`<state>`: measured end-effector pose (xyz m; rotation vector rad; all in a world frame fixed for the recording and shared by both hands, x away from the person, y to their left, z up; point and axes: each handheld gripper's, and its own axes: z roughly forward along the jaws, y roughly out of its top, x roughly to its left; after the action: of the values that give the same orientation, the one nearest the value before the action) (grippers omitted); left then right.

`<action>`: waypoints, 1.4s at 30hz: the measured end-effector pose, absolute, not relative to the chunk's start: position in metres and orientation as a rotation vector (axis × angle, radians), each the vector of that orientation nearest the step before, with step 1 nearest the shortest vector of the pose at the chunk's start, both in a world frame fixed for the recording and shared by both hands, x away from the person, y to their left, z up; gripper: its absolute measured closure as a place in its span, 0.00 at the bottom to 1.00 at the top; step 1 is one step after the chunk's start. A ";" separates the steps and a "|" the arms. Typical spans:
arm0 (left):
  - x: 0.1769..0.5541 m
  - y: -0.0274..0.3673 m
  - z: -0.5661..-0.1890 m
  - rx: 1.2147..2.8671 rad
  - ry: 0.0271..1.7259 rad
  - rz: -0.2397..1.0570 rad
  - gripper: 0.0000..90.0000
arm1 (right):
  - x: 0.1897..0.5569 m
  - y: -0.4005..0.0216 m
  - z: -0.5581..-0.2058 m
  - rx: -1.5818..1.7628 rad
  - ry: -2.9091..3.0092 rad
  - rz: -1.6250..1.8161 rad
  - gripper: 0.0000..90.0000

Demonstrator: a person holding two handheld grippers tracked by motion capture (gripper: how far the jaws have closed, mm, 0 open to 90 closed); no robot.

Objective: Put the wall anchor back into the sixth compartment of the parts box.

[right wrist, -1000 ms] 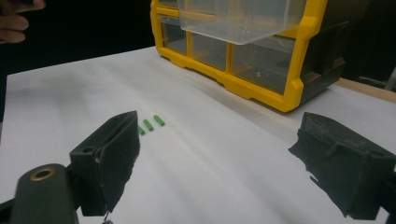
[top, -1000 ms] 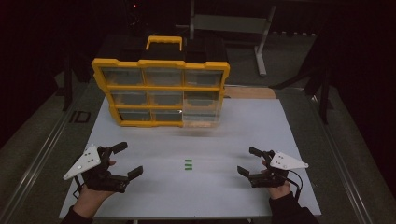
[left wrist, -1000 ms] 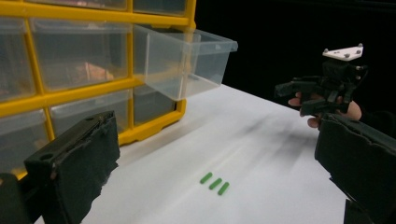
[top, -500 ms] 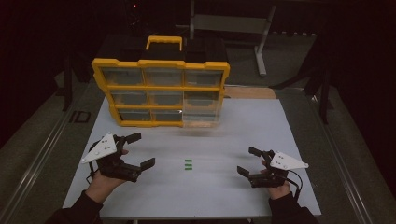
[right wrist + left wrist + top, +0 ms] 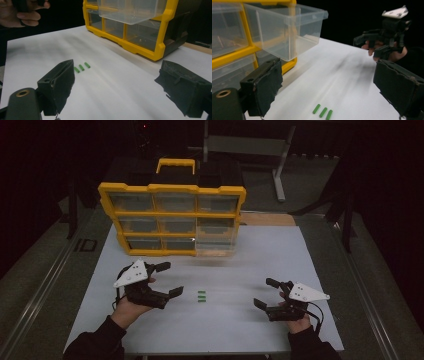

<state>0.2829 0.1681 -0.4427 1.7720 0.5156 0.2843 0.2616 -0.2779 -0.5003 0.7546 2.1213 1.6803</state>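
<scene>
Two grippers: both held over the white table [image 5: 240,330], jaws spread wide, nothing between them.
Left gripper [image 5: 167,279]: left of the pieces, near them, tips toward them.
Green pieces [image 5: 201,296]: three short sticks side by side, flat on the table between the grippers.
Right gripper [image 5: 266,293]: farther off, right.
Yellow organizer [image 5: 172,214]: behind, one clear drawer [image 5: 287,30] pulled out.

Metal stand [image 5: 280,165] behind white table [image 5: 310,265]
</scene>
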 end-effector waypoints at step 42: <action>0.325 0.102 -0.506 2.113 0.507 0.146 0.59 | 0.263 -0.277 -0.503 0.757 2.140 1.683 0.15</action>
<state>0.3247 0.1024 -0.5064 2.1131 0.5075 0.1463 0.2628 -0.2774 -0.5029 0.7572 2.1404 1.6827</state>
